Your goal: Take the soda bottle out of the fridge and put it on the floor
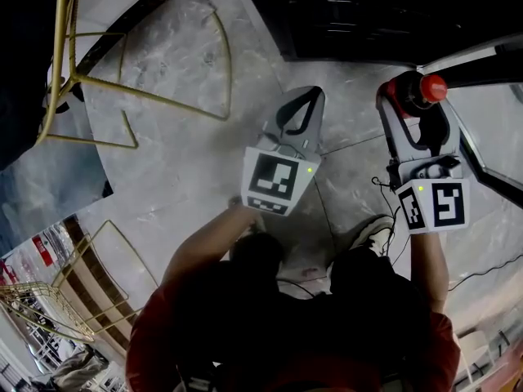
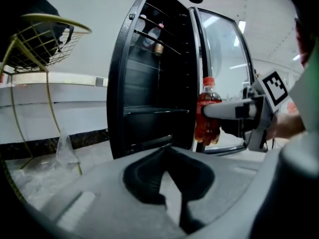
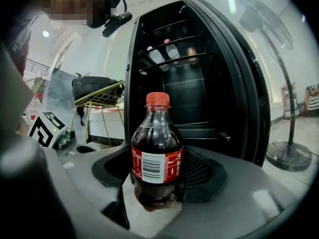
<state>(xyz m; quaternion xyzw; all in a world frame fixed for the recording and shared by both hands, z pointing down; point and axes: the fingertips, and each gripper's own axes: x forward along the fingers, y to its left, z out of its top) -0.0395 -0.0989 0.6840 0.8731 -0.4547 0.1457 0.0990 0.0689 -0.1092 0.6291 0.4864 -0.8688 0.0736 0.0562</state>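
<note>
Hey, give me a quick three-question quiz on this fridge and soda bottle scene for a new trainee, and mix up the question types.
1. True or false: the door of the fridge is shut.
2. Which hand-held gripper holds the soda bottle? A the left, B the right, C neither.
3. Fill in: the bottle's cap is ___.
Key: 1 false, it stands open. 2 B, the right hand-held gripper, closed on the bottle. 3 red.
</note>
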